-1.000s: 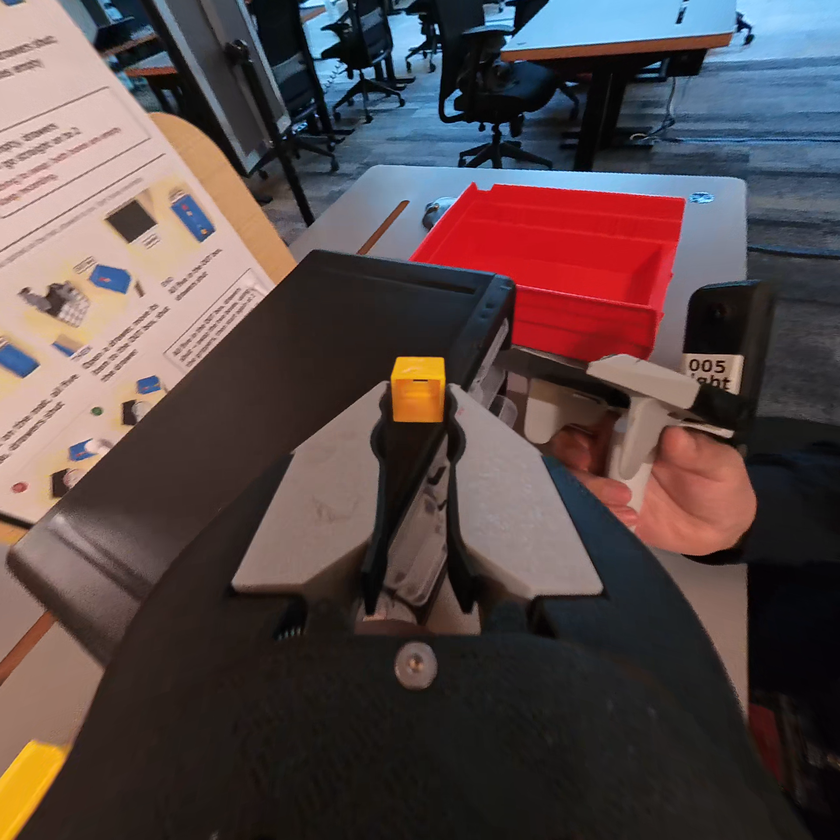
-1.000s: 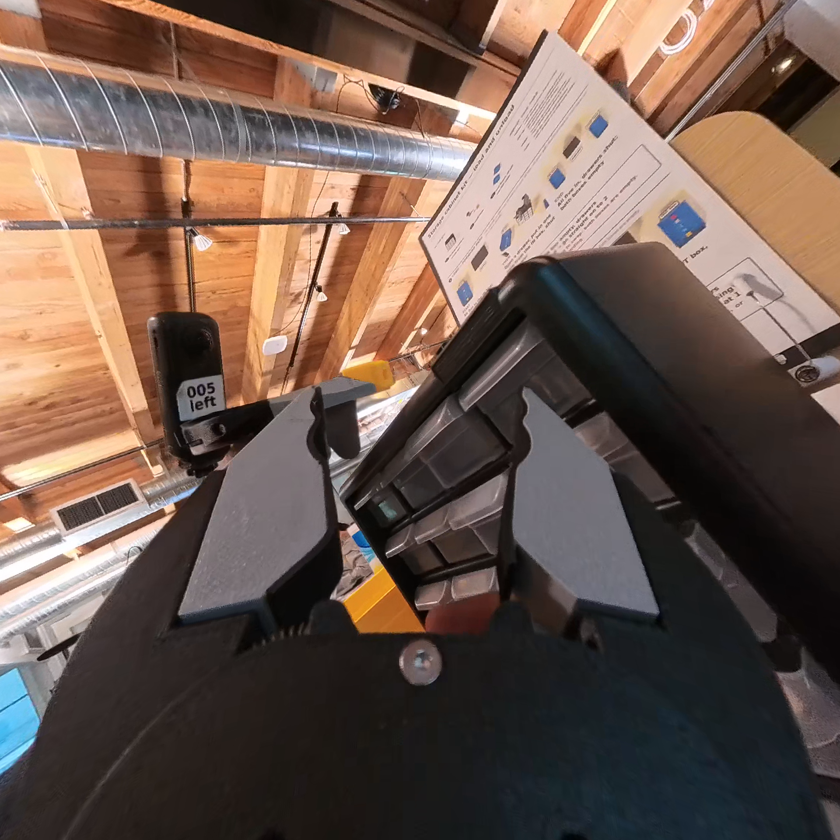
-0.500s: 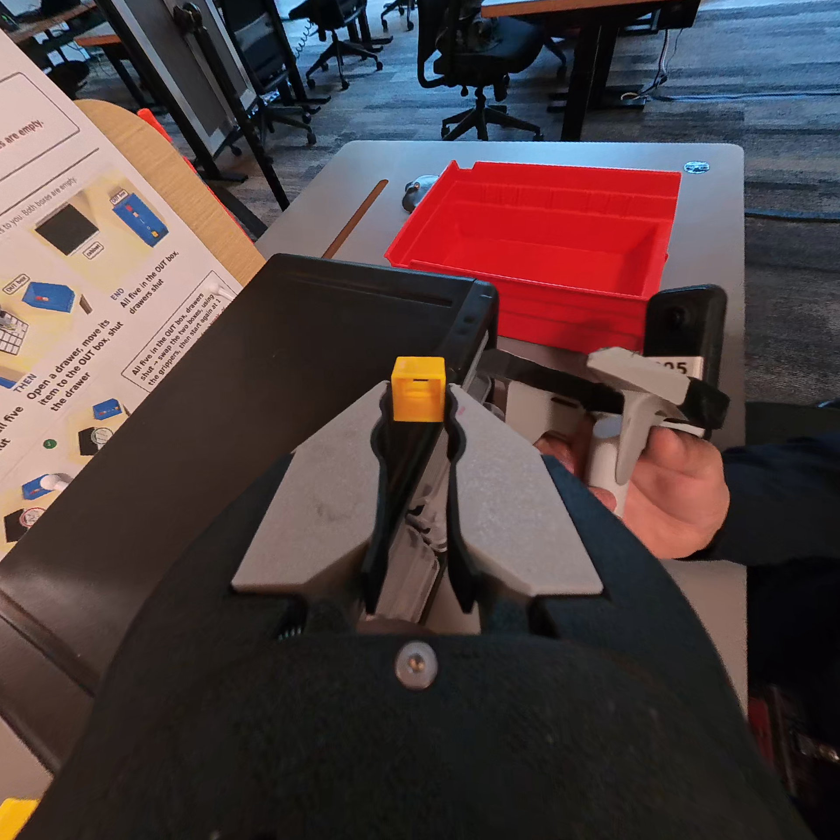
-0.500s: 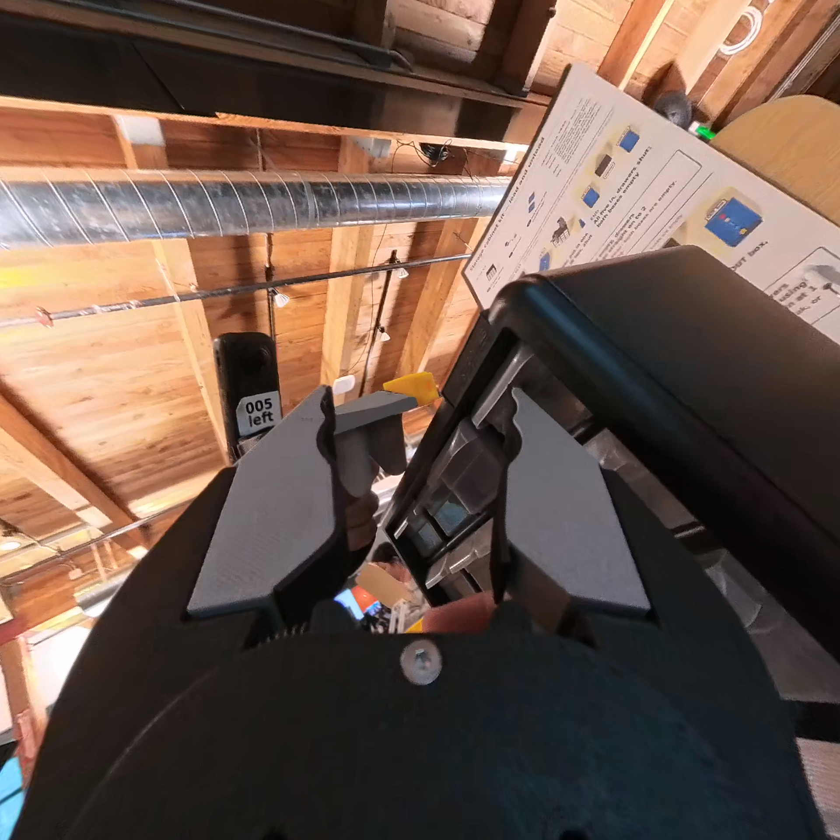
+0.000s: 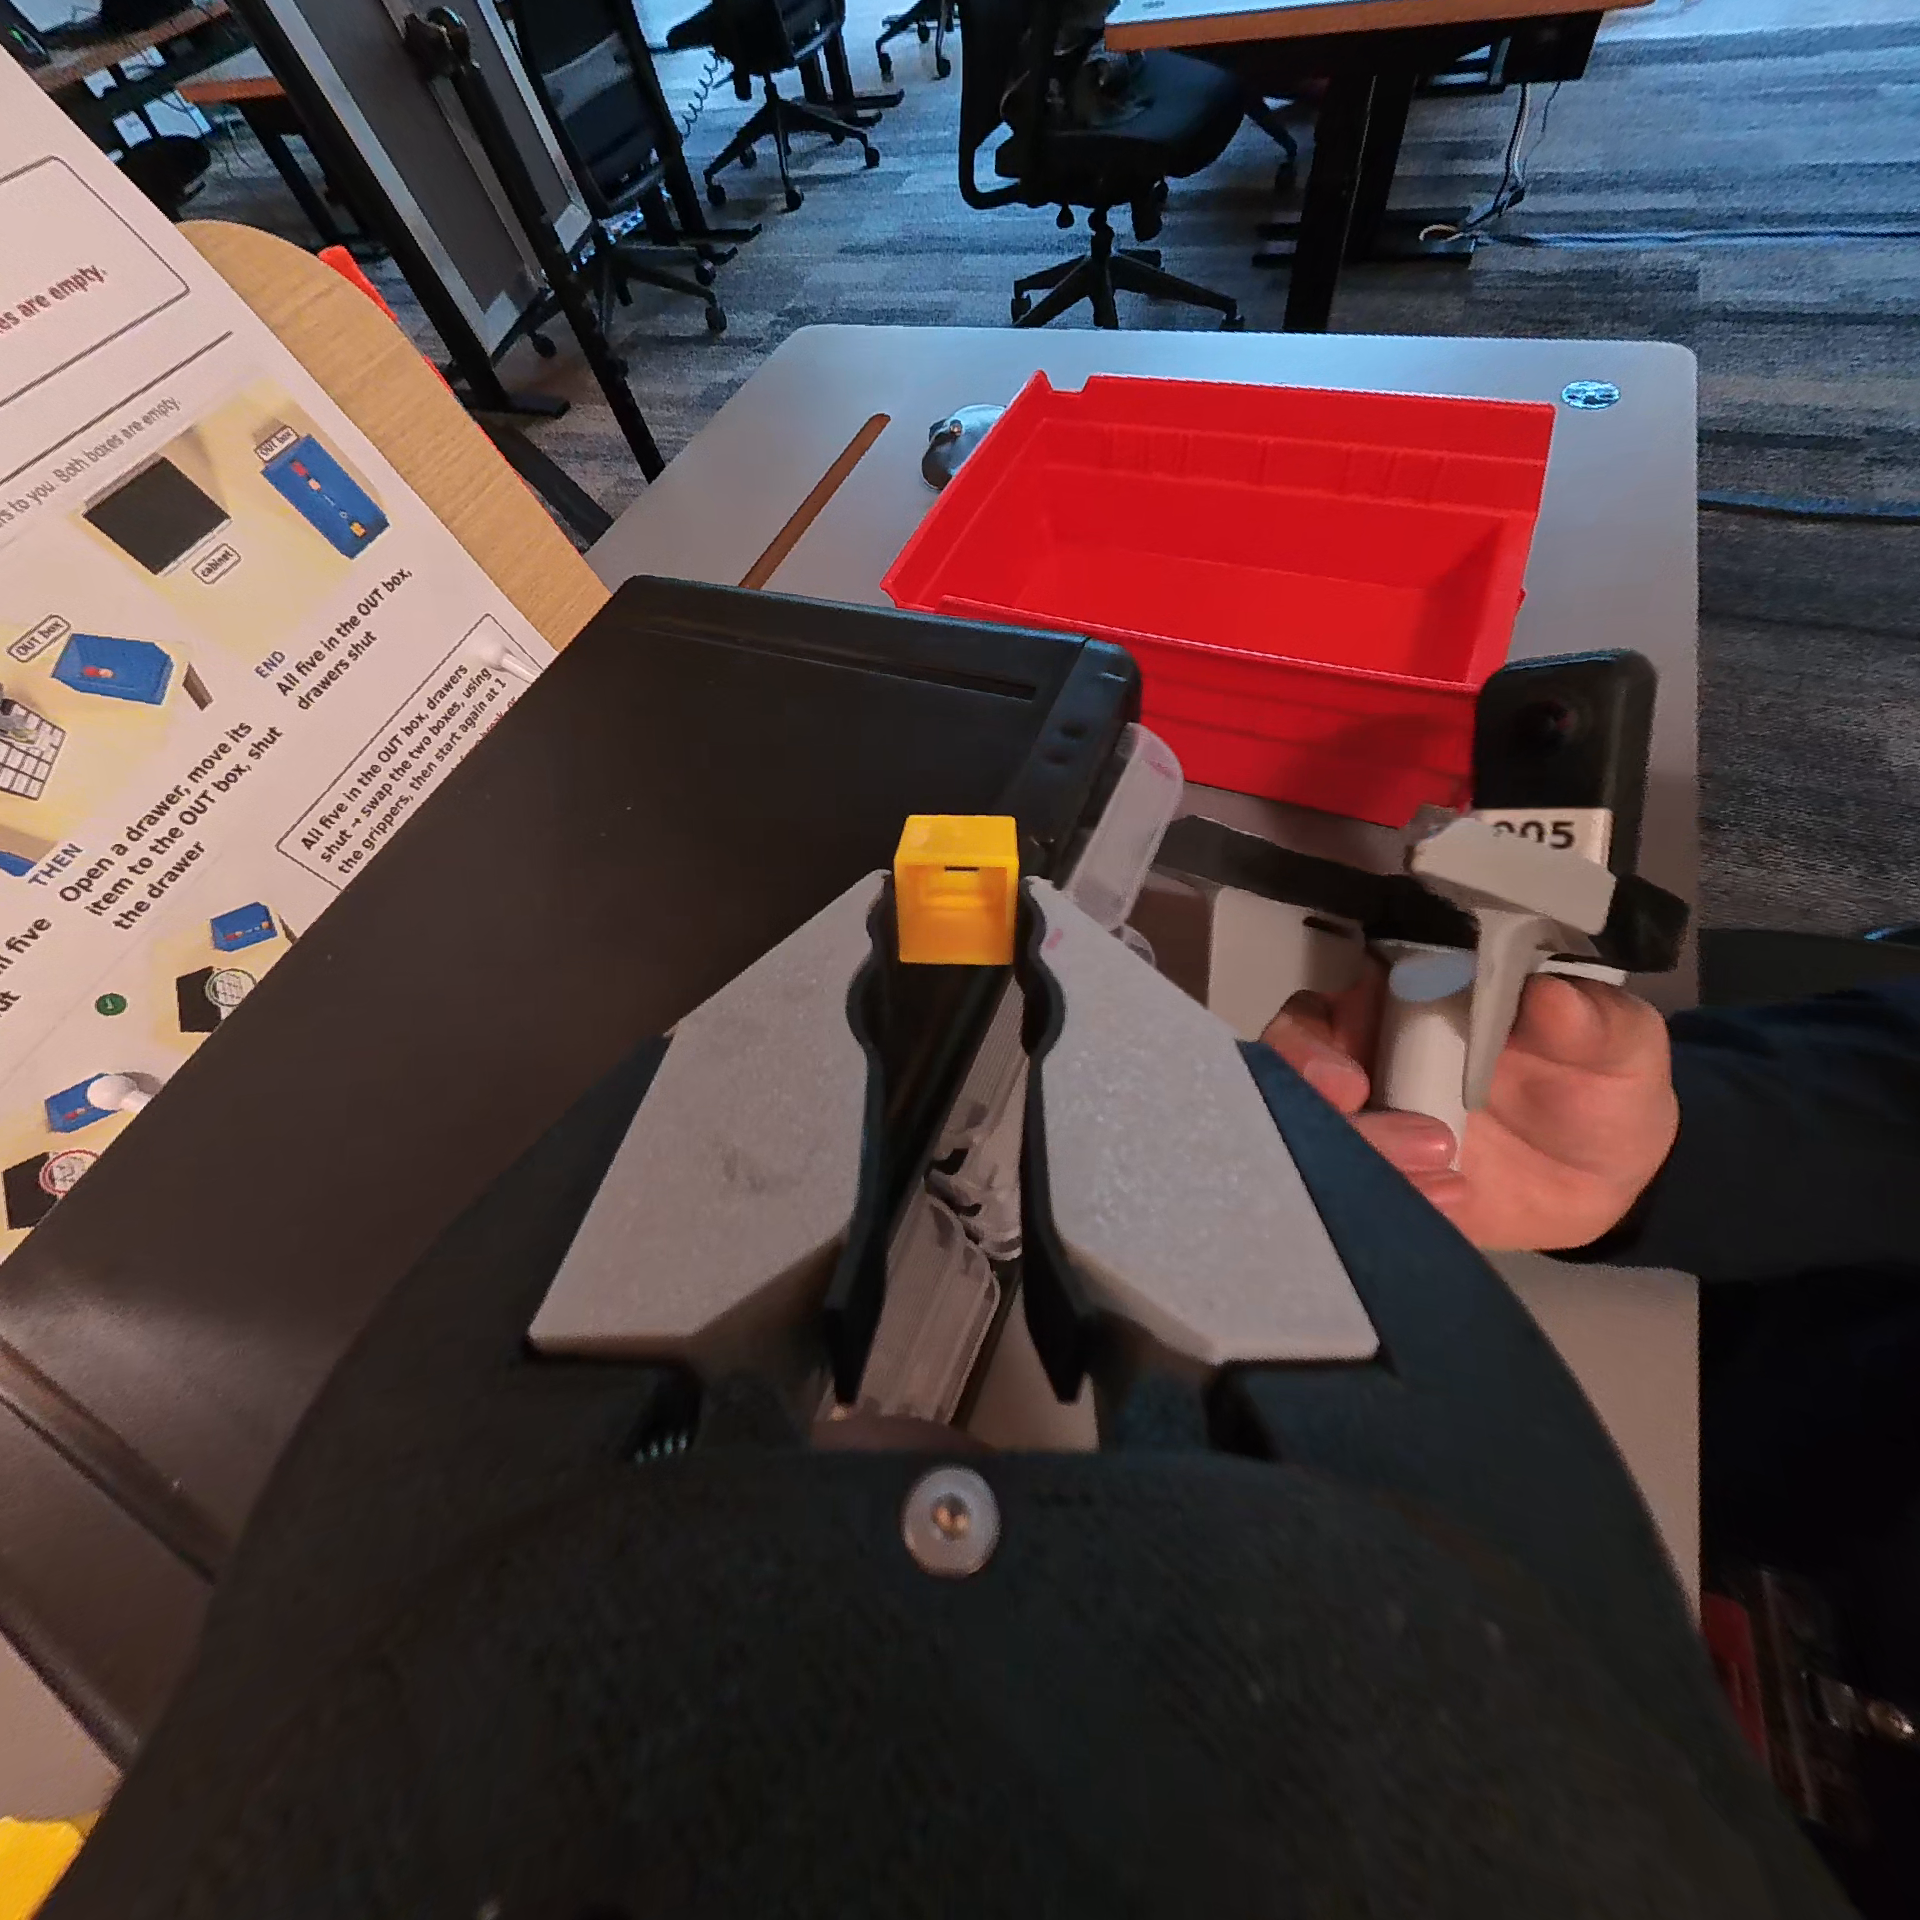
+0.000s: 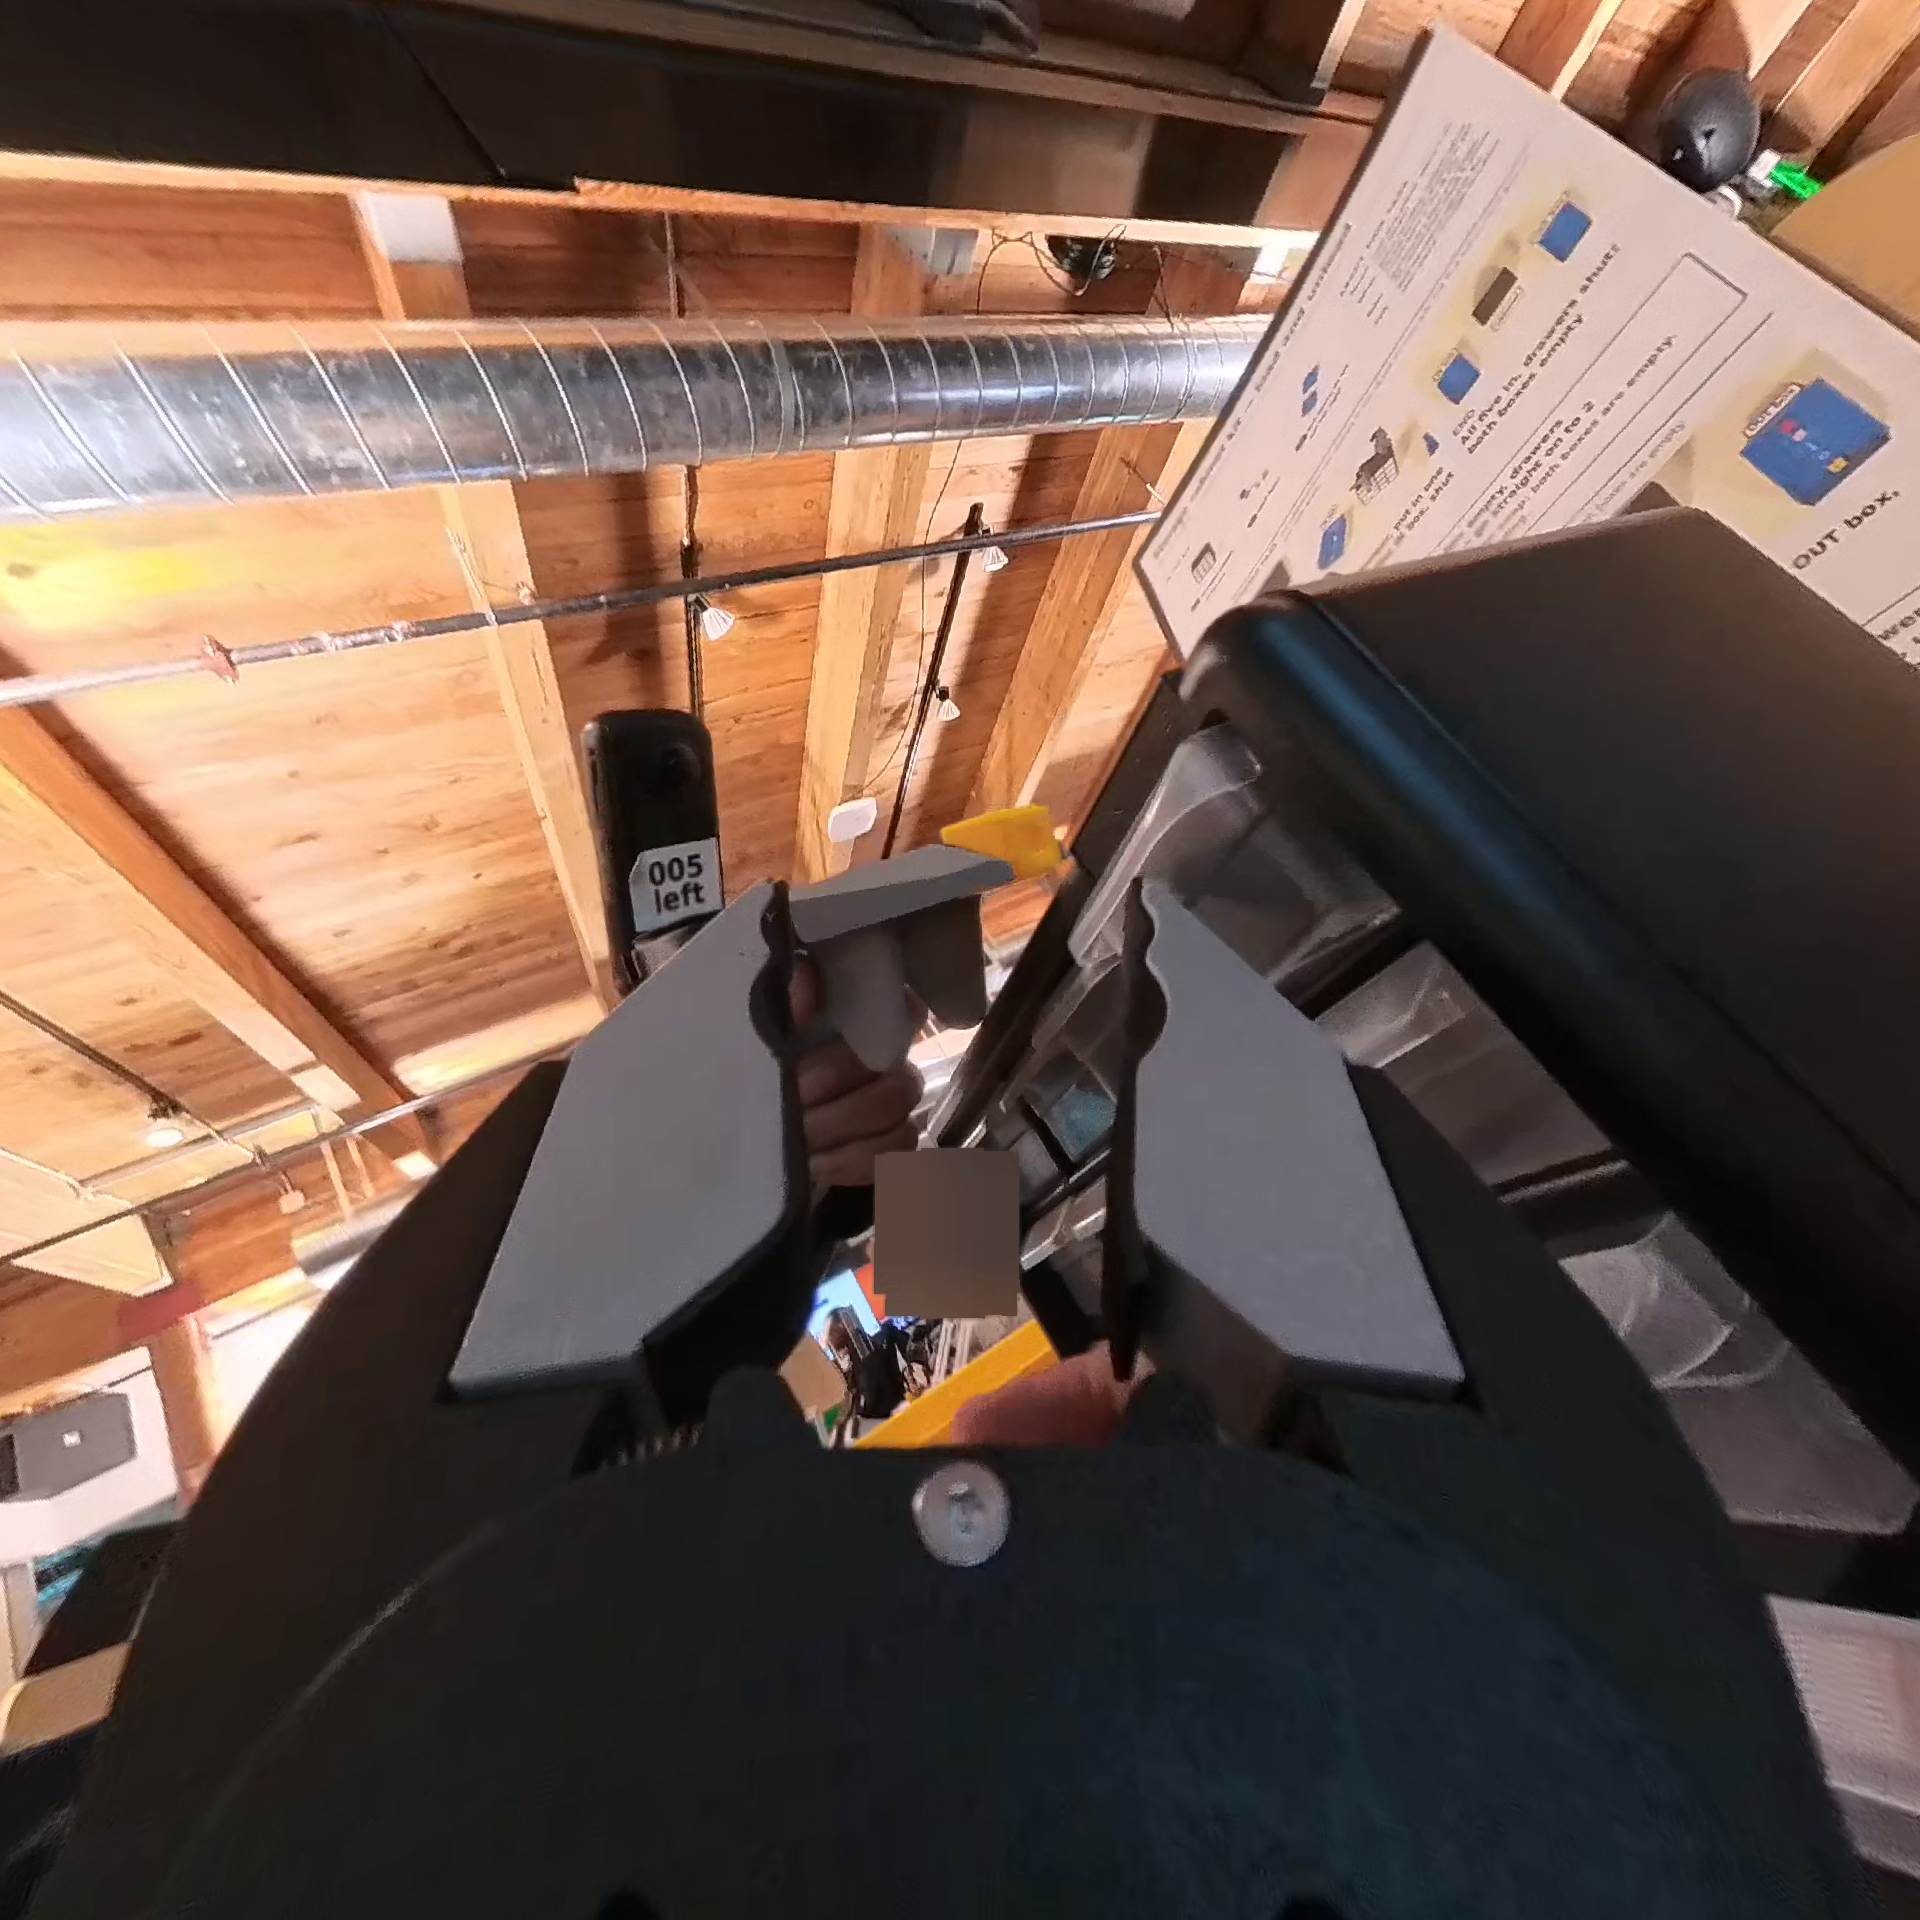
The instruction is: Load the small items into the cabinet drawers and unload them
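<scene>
My left gripper (image 5: 954,914) is shut on a small yellow cube (image 5: 954,888) and holds it above the top of the black drawer cabinet (image 5: 623,831), near its front edge. The cube also shows in the right wrist view (image 6: 1008,840). My right gripper (image 6: 956,935) is open at the cabinet's front (image 6: 1558,831), beside the top clear drawer (image 6: 1205,831). Its right finger (image 6: 1153,935) lies over that drawer's front, and I cannot see any pad pressing on it. In the left wrist view, the right gripper (image 5: 1278,914) reaches in beside a clear drawer front (image 5: 1127,821) that sticks out.
An empty red bin (image 5: 1247,561) stands on the grey table (image 5: 1621,468) beyond the cabinet. A printed instruction sheet (image 5: 156,623) leans at the left. A hand (image 5: 1507,1122) holds the right gripper. A yellow object (image 5: 31,1860) shows at the bottom left corner. The gap from one gripper's tips to the other's is roughly 6 cm.
My right gripper's jaws have narrowed and it has swung up along the cabinet front towards the top drawer. My left gripper keeps its hold on the yellow cube and has barely moved.
</scene>
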`<state>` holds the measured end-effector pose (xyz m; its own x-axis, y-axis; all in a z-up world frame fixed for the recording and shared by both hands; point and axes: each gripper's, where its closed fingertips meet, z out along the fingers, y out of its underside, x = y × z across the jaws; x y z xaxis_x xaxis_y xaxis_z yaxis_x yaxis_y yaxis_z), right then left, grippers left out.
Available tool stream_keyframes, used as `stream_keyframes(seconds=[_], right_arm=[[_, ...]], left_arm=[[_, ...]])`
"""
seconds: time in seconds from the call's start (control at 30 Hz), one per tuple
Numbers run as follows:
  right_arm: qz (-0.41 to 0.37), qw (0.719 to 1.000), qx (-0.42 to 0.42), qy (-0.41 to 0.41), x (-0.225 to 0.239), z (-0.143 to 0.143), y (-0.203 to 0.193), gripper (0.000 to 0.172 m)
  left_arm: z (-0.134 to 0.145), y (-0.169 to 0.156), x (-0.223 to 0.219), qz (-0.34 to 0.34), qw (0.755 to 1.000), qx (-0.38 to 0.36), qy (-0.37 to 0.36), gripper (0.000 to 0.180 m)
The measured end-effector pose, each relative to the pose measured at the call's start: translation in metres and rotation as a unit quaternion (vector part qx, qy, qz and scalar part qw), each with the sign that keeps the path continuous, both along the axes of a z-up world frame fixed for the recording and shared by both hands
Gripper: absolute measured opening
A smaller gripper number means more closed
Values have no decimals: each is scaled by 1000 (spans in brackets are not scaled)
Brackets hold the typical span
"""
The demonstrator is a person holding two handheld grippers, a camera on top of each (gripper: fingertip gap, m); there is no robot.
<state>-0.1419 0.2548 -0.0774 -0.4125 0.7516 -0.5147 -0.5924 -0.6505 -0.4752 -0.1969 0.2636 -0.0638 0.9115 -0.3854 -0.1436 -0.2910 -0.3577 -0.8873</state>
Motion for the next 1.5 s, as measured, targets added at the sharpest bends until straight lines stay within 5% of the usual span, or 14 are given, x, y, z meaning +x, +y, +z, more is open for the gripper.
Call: stream_keyframes(seconds=[1.0,1.13,1.5], right_arm=[[0,998,58,-37,34,-7,-25,58],[2,995,87,-41,47,-2,-28,46],[-42,972,195,-122,69,10,-29,39]], left_arm=[[4,-5,12,-23,1000,4,-18,21],[9,-4,26,-43,999,4,-13,21],[-20,12,57,-73,992,-98,24,20]])
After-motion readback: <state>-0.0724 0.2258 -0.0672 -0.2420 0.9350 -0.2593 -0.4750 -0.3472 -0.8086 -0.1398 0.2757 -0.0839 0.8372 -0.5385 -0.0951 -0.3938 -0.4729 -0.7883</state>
